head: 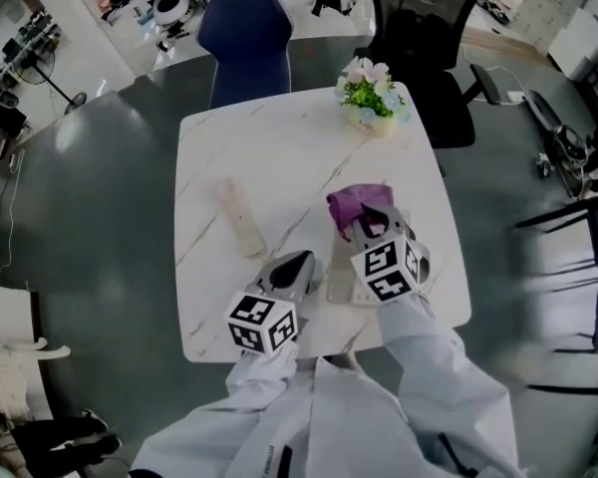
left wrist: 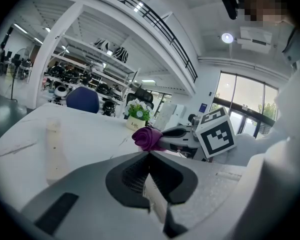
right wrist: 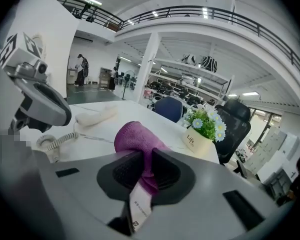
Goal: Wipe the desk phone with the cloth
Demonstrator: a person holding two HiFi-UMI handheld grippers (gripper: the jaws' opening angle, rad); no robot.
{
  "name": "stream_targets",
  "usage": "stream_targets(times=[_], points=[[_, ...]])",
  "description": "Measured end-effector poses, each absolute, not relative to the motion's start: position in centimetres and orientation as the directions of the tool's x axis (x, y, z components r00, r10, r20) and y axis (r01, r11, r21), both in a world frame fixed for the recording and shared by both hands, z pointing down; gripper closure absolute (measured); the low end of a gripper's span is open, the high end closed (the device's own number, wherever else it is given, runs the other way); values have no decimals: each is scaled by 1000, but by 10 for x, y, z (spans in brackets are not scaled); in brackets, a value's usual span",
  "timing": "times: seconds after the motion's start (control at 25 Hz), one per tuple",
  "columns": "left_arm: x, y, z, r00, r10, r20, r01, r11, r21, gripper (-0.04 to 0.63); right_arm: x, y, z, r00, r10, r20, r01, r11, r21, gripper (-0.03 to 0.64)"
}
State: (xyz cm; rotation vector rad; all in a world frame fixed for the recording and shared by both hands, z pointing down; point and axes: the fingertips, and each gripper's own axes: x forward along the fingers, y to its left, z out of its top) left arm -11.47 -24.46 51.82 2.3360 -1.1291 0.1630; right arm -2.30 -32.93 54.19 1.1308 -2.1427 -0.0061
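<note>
Purple cloth point(head: 357, 203) bunched in the closed fingers of the right gripper point(head: 367, 223), a person works at the counter's point(head: 209, 297) near edge, the cloth just over the phone point(head: 339, 279). The handset point(head: 241, 217) lies off its cradle toward the left edge. The left gripper point(head: 301, 264) hovers beside the phone, fingers shut — on nothing, by the look of it. A good wipe would likely mean pressing the cloth's loose fold flat on the phone — light strokes, with the left gripper steadying the base.
</note>
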Motion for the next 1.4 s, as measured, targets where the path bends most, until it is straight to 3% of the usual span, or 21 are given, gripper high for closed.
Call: stream_targets(times=[1.4], points=[[-111, -219, 515, 626, -707, 328, -768, -486, 418, 597, -30, -292, 557, -424, -623, 658, -694, 690, 206, 584]])
